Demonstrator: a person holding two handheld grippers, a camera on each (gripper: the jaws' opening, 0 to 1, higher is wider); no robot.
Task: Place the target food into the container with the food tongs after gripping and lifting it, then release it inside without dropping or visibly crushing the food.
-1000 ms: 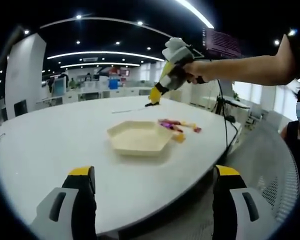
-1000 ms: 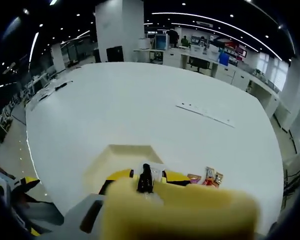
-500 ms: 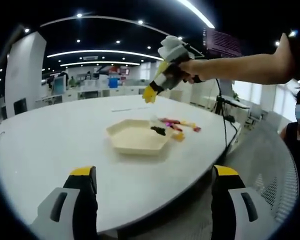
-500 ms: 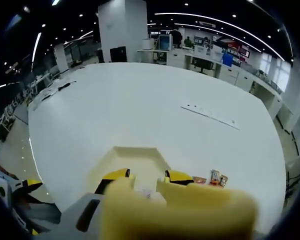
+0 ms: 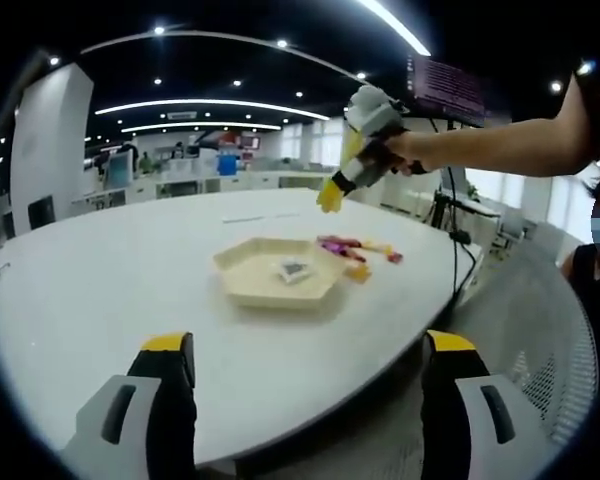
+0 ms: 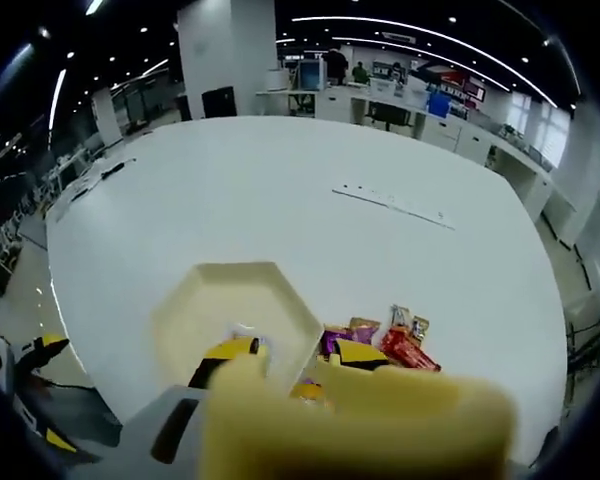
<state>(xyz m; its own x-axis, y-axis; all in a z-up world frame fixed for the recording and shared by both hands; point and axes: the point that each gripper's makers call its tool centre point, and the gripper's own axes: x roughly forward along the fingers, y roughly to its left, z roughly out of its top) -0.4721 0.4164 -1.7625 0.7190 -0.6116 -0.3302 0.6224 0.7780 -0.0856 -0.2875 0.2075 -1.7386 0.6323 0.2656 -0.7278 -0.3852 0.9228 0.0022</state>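
Table (image 5: 100, 280) smooth white, slight sheen, reflects ceiling lights. Tray (image 5: 250, 285) matt cream plastic. Snack packets (image 6: 400, 345) at 3 o'clock of tray, glossy crinkled foil. Chair (image 5: 540, 330) pale perforated mesh. Left gripper (image 5: 305, 380) jaws black plastic, yellow tips.

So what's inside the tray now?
One small wrapped snack lies in the tray. In the right gripper view, the right gripper covers part of the tray's near side.

White round table (image 5: 100, 290), cream hexagonal tray (image 5: 242, 283), wrapped snacks (image 5: 360, 248)
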